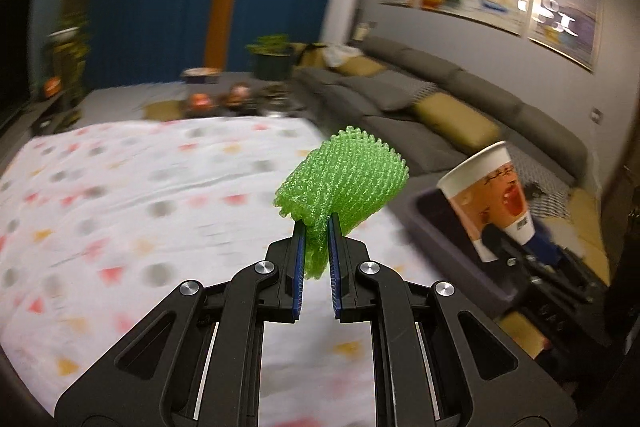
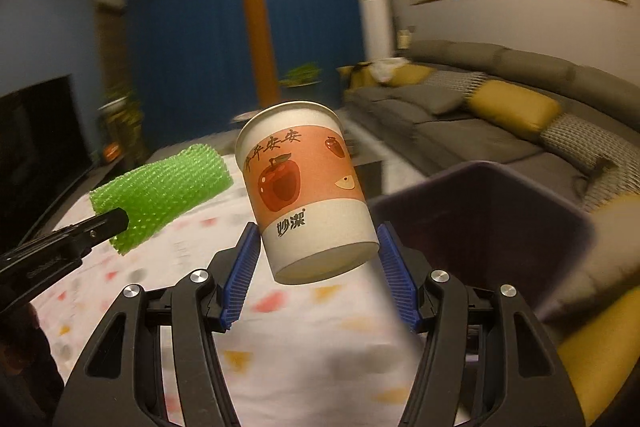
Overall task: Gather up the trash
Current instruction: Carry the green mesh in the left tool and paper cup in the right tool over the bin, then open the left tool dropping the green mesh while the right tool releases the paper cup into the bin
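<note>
Green foam netting (image 1: 340, 183) sits pinched in the left gripper (image 1: 316, 247) jaws; right gripper (image 2: 318, 259) jaws clamp a paper cup (image 2: 308, 191)

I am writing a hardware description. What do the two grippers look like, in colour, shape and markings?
Both look alike. The left gripper and right gripper have matte black angular linkage arms with cut-out windows and round silver pivot bolts. Each finger carries a blue ribbed pad. Faint small lettering shows on the left gripper's side, unreadable. No cables or sleeves are visible.
</note>
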Action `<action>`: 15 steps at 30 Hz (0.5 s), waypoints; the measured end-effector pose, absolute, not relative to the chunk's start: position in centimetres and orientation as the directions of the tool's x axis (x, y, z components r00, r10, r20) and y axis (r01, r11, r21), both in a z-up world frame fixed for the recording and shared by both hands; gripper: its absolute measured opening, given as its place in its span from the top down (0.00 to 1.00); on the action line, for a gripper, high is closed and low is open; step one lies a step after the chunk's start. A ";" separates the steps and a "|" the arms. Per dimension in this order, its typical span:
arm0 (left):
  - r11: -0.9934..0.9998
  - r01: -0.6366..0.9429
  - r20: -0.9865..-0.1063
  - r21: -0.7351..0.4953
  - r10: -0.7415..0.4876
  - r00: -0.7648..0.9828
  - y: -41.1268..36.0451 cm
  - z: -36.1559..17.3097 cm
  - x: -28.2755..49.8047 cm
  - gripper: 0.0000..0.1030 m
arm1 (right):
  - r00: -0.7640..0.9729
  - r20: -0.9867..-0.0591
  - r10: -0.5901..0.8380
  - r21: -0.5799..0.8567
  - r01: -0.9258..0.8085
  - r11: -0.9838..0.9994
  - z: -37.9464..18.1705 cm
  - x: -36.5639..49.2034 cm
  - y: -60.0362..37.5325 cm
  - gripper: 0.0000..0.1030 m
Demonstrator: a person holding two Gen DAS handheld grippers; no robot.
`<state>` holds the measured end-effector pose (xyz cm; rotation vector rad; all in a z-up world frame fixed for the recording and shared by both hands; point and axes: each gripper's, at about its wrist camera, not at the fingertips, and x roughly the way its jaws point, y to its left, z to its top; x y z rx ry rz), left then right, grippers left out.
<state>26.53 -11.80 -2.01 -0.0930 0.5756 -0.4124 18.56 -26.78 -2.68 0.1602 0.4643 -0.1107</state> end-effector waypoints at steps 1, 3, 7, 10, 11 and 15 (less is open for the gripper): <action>0.907 0.372 -0.510 -0.198 -0.420 0.751 -13.4 -2.0 26.7 0.90 | 0.886 -0.452 -0.103 0.127 0.178 0.976 -2.7 18.3 -28.0 0.43; 0.884 0.420 -0.514 -0.207 -0.463 0.722 -16.8 -2.2 27.2 0.90 | 0.879 -0.452 -0.150 0.132 0.232 0.964 -2.9 17.8 -30.2 0.43; 0.838 0.490 -0.520 -0.239 -0.537 0.665 -22.1 -2.8 28.2 0.90 | 0.860 -0.465 -0.210 0.144 0.308 0.940 -3.7 17.4 -33.3 0.43; 0.808 0.532 -0.523 -0.254 -0.577 0.627 -25.0 -3.6 28.7 0.90 | 0.850 -0.474 -0.230 0.162 0.341 0.926 -4.4 17.2 -35.0 0.42; 0.793 0.550 -0.525 -0.262 -0.595 0.608 -26.0 -3.9 28.9 0.90 | 0.847 -0.477 -0.233 0.169 0.348 0.922 -4.6 17.1 -35.5 0.42; 0.749 0.598 -0.540 -0.286 -0.641 0.545 -28.1 -5.2 29.8 0.89 | 0.841 -0.485 -0.240 0.184 0.367 0.912 -5.4 17.0 -36.9 0.42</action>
